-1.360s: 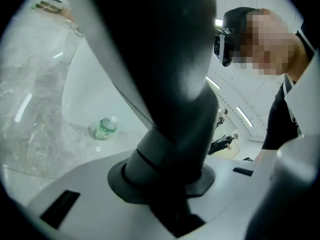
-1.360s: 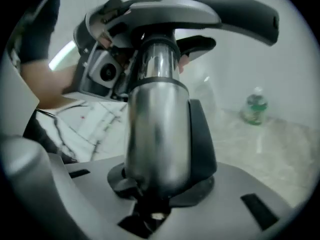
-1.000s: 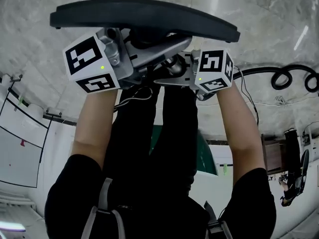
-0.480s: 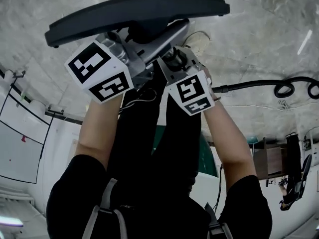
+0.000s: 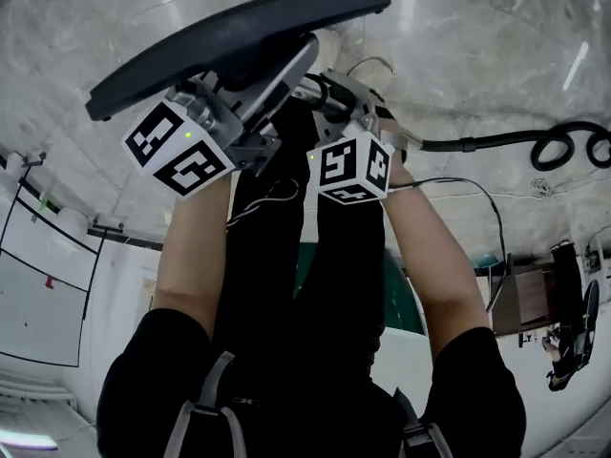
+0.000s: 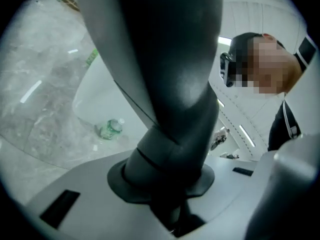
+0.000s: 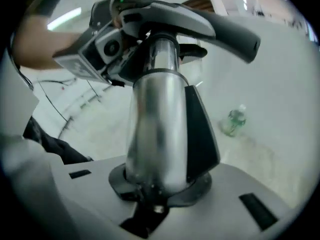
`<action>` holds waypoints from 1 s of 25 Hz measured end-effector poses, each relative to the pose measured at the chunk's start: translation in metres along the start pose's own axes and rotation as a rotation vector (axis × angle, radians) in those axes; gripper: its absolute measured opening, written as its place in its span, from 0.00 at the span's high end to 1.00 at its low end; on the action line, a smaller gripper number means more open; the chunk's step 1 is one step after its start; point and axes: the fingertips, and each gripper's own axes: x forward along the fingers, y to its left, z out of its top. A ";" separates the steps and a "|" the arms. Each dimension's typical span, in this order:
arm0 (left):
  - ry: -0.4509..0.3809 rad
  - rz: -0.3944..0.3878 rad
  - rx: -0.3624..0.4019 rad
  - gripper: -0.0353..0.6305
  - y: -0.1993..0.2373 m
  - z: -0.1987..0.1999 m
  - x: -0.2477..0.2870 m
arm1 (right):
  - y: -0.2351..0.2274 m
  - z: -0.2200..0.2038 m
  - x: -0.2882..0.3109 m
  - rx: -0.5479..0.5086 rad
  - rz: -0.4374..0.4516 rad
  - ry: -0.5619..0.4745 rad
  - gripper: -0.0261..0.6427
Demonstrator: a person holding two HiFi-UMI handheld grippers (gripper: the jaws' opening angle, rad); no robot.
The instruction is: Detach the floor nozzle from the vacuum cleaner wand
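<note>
Floor nozzle (image 5: 239,36): largest item, dark flat head, lying crosswise just beyond the tips of both claws. Its dark neck (image 6: 170,84) runs back from the head and fills the gap of the left claw (image 6: 170,189). Jaws there are part-way closed and pressed on the neck; a firm hold, as far as I can judge.

Wand (image 7: 152,129): silver tube with a black clip down one side, standing straight out from the right claw (image 7: 155,189), whose jaws are closed onto it at a middling width. Beyond that claw the tube runs up into the nozzle's neck; no gap shows at the joint.

Status: both holds are in place, one on either side of the joint, claws close together. Separation not yet done; the nozzle reads as still seated on the wand. Left to do, by my judgement: free any catch, then draw the claws apart along the tube's line.

Bottle (image 7: 234,120): small, green, on the floor (image 5: 477,55) well beyond the right claw. Not involved.
</note>
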 end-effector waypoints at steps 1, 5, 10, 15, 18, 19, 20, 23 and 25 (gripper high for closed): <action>-0.032 0.017 -0.012 0.79 0.006 0.007 -0.005 | -0.008 0.005 0.004 -0.050 -0.061 0.014 0.82; -0.096 0.003 -0.115 0.79 0.014 0.016 -0.020 | 0.066 -0.008 -0.038 0.075 0.865 0.124 0.82; -0.281 0.001 -0.130 0.79 0.038 0.092 -0.051 | 0.074 -0.089 -0.073 0.207 1.017 0.234 0.83; -0.165 0.061 -0.147 0.79 0.054 0.062 -0.038 | 0.058 -0.114 -0.052 -0.081 0.772 0.293 0.83; -0.156 0.055 -0.159 0.79 0.051 0.053 -0.033 | 0.051 -0.106 -0.040 -0.135 0.707 0.292 0.83; -0.147 0.052 -0.158 0.79 0.050 0.051 -0.030 | 0.047 -0.102 -0.037 -0.123 0.684 0.276 0.83; -0.136 0.051 -0.155 0.79 0.049 0.049 -0.027 | 0.042 -0.098 -0.033 -0.101 0.659 0.259 0.83; -0.120 0.049 -0.158 0.79 0.049 0.044 -0.019 | 0.022 -0.094 -0.021 -0.046 0.556 0.240 0.83; -0.123 0.052 -0.171 0.79 0.049 0.044 -0.016 | 0.010 -0.095 -0.013 -0.049 0.475 0.242 0.83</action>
